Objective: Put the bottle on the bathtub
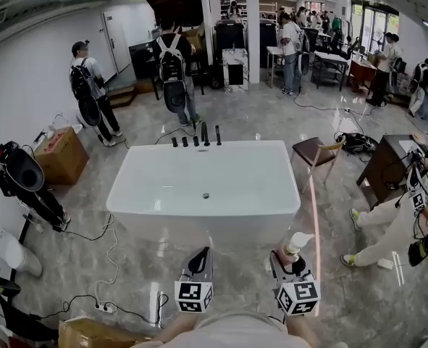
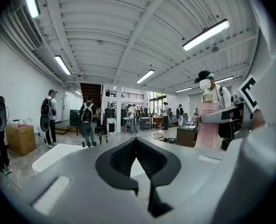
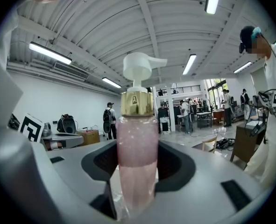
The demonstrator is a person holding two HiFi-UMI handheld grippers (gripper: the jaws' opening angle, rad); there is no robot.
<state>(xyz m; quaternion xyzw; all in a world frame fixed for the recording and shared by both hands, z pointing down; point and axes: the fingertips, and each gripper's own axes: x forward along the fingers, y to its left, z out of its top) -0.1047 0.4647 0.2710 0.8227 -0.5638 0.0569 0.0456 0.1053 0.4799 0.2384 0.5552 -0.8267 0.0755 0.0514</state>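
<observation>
The bathtub [image 1: 203, 172] is lying ahead with the placing not yet done, the right gripper [image 1: 290, 262] is clenching the pink pump bottle [image 3: 137, 162] upright just short of the bathtub's near rim, and the left gripper [image 1: 199, 261] is hanging beside it, jaws together on nothing.

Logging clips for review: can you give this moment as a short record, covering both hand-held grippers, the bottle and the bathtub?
left hand-held gripper: shut, empty
right hand-held gripper: shut on bottle
bottle: pink, white pump, upright
bathtub: white, ahead of both grippers
task status: bottle not yet on bathtub
</observation>
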